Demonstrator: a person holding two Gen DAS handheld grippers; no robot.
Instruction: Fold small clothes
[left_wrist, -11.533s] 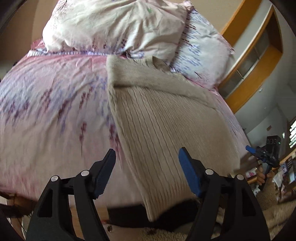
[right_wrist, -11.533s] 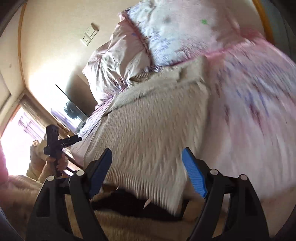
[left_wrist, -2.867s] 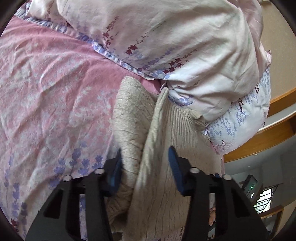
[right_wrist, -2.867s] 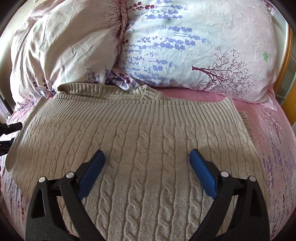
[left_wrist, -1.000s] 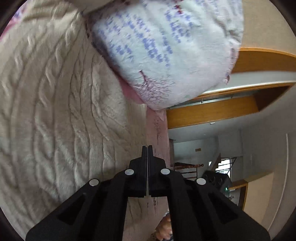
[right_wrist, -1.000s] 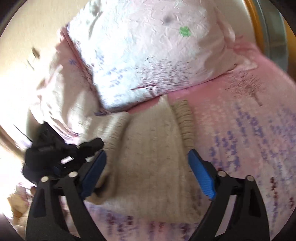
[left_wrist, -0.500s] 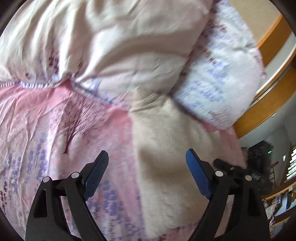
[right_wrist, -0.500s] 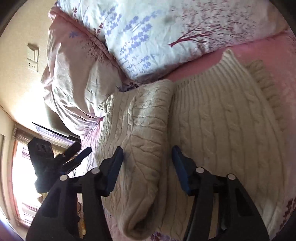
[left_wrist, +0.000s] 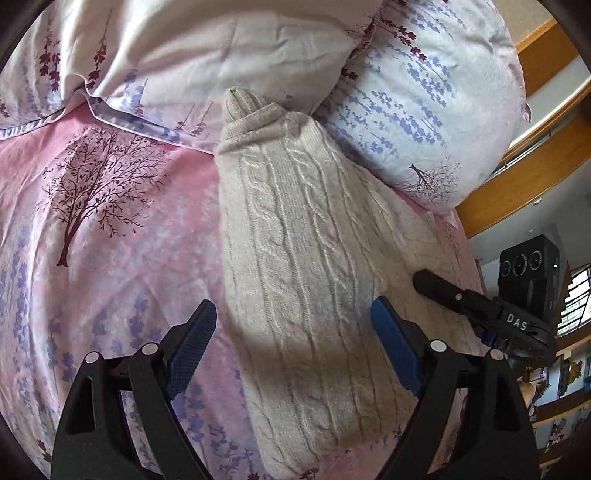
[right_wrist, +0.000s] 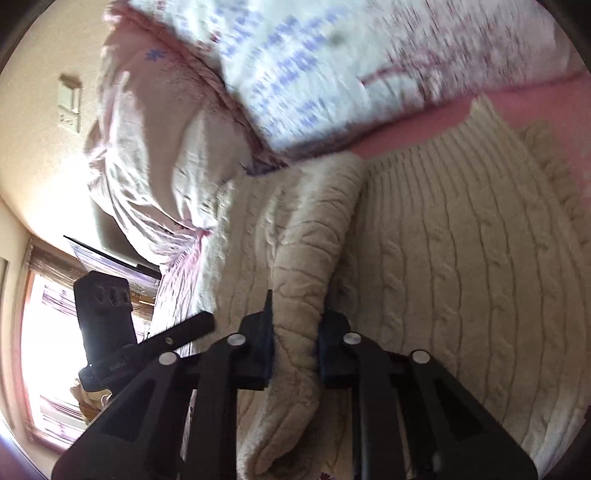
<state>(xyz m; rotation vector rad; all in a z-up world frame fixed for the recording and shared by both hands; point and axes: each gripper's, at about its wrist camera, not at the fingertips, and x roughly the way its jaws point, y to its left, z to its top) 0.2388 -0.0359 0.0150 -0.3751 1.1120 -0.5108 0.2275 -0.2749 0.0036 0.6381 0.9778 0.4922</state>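
Observation:
A beige cable-knit sweater (left_wrist: 314, 266) lies folded lengthwise on the pink floral bedspread (left_wrist: 103, 229), its top end against the pillows. My left gripper (left_wrist: 291, 343) is open and empty, held above the sweater's near part. My right gripper (right_wrist: 295, 350) is shut on the sweater's folded-over edge (right_wrist: 306, 266); the rest of the sweater (right_wrist: 461, 258) lies flat to its right. The right gripper also shows in the left wrist view (left_wrist: 439, 284) at the sweater's right side. The left gripper shows in the right wrist view (right_wrist: 166, 336) at the left.
Two floral pillows (left_wrist: 221, 48) (left_wrist: 424, 96) lie at the head of the bed. A wooden headboard frame (left_wrist: 524, 177) runs on the right. A wall switch (right_wrist: 68, 107) and a bright window (right_wrist: 48, 332) show in the right wrist view.
My right gripper has closed on the sweater's folded edge; half a second ago its jaws stood apart around it. My left gripper has stayed open and empty and moved a little nearer the sweater.

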